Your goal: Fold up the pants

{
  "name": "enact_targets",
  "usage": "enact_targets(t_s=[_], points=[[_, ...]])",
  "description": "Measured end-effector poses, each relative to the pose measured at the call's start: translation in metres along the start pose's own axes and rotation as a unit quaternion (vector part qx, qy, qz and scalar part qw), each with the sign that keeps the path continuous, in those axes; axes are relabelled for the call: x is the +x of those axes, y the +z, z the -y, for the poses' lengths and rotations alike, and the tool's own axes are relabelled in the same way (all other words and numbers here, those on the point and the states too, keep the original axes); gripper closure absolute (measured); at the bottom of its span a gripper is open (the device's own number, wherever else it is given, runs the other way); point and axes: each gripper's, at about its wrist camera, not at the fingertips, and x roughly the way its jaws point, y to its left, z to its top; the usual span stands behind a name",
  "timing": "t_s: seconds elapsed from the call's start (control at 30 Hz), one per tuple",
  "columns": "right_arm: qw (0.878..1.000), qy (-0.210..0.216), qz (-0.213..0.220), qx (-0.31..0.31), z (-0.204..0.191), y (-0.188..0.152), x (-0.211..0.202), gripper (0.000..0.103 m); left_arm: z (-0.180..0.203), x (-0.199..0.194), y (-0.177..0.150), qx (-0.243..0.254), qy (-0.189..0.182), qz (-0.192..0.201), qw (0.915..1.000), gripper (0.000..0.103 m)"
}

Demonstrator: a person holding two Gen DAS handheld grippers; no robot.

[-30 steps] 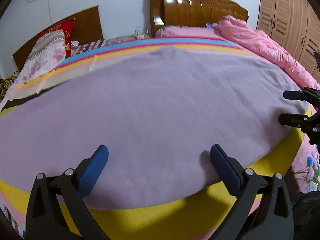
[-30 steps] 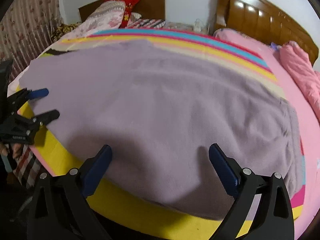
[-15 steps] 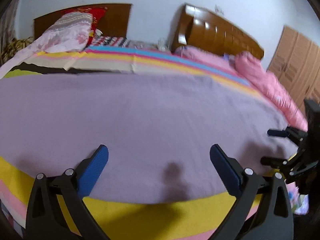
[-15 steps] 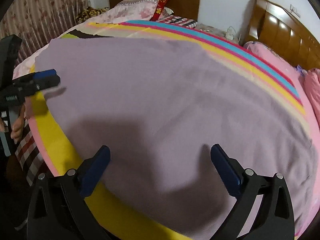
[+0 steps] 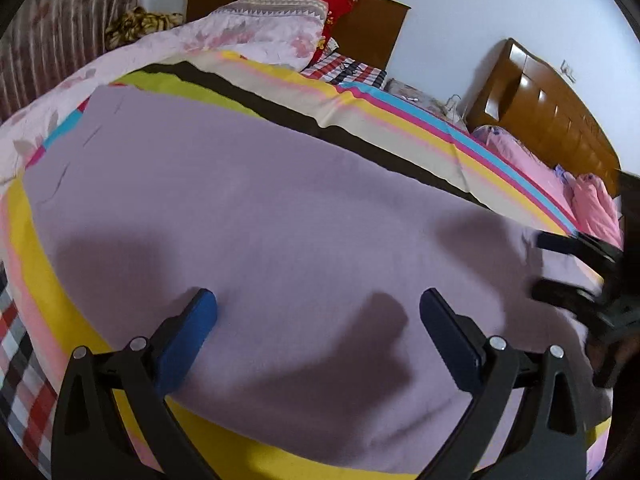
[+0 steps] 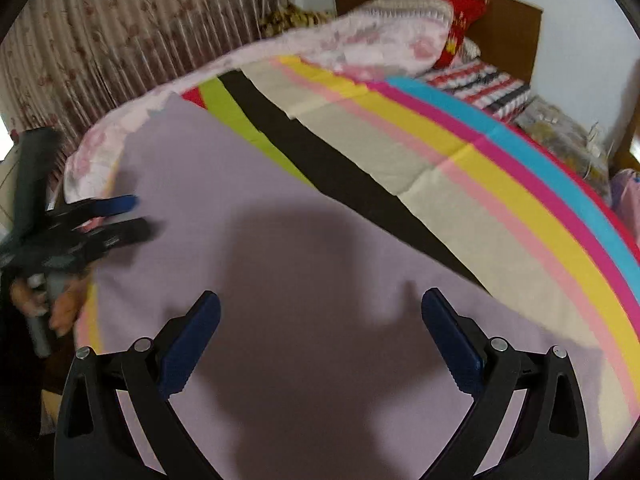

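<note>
1. Jaws on both tools are standing wide apart and empty: the left gripper [image 5: 316,312] is hovering over the lilac pants [image 5: 260,216], and the right gripper [image 6: 320,316] is doing the same further along the cloth.
2. Over the last second both cameras have been swinging toward the pants' left end; the wardrobe has gone from the left wrist view, and the curtain [image 6: 120,32] is now showing at 10 o'clock in the right one.
3. That suggests the hands are still lining up for a grasp, so no fold is begun; the pants are lying flat and spread on the striped bedspread [image 5: 400,132].
4. In the left wrist view the other tool is showing blurred at 3 o'clock, close to the cloth's right end.
5. Around the garment, a floral quilt [image 5: 240,32] is lying at 11 o'clock, a wooden headboard [image 5: 552,116] at 2 o'clock and a pink duvet [image 5: 592,204] below it.
6. Nothing is lying on the pants themselves; only the tools' shadows are crossing the cloth.
</note>
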Motion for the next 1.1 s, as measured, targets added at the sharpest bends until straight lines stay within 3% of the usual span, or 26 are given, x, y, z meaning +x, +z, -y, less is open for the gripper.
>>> enact_targets(t_s=[0.1,0.23,0.3,0.4,0.5,0.57,0.63,0.67,0.77,0.83,0.93,1.0,1.1], points=[[1.000,0.003,0.003,0.003,0.015,0.009,0.013,0.005,-0.003,0.006,0.004,-0.009,0.004,-0.007,0.9999,0.002],[0.996,-0.093,0.001,0.010,0.009,0.016,0.008,0.005,-0.007,0.002,0.001,-0.012,-0.001,0.000,0.9999,0.002],[0.998,-0.067,0.013,-0.004,-0.006,0.020,0.007,0.005,-0.017,-0.004,0.002,-0.035,-0.027,0.017,0.9989,0.002],[0.999,-0.019,0.020,-0.045,-0.045,0.036,0.016,0.005,-0.048,-0.027,0.002,-0.097,-0.092,0.071,0.9885,0.002],[0.996,0.006,0.026,-0.082,-0.078,0.050,0.030,0.005,-0.099,-0.056,0.001,-0.174,-0.096,0.117,0.9730,0.002],[0.995,0.014,0.024,-0.095,-0.094,0.058,0.039,0.005,-0.152,-0.070,-0.004,-0.260,-0.117,0.138,0.9484,0.002],[0.995,0.023,0.019,-0.098,-0.100,0.061,0.051,0.005,-0.191,-0.077,-0.009,-0.313,-0.142,0.158,0.9257,0.005],[0.995,0.024,0.014,-0.096,-0.099,0.059,0.055,0.005,-0.205,-0.078,-0.010,-0.328,-0.142,0.160,0.9201,0.012],[0.995,0.021,0.010,-0.095,-0.099,0.055,0.063,0.004,-0.233,-0.070,-0.006,-0.346,-0.146,0.150,0.9144,0.028],[0.995,0.025,0.008,-0.092,-0.097,0.055,0.066,0.004,-0.243,-0.060,-0.002,-0.360,-0.131,0.135,0.9137,0.029],[0.996,0.028,0.007,-0.089,-0.095,0.055,0.067,0.004,-0.247,-0.044,0.001,-0.366,-0.146,0.114,0.9119,0.042],[0.996,0.026,0.006,-0.090,-0.096,0.055,0.068,0.004,-0.247,-0.031,0.004,-0.378,-0.122,0.082,0.9142,0.042],[0.996,0.024,0.006,-0.091,-0.096,0.055,0.068,0.004,-0.257,-0.026,0.008,-0.389,-0.137,0.093,0.9065,0.045]])
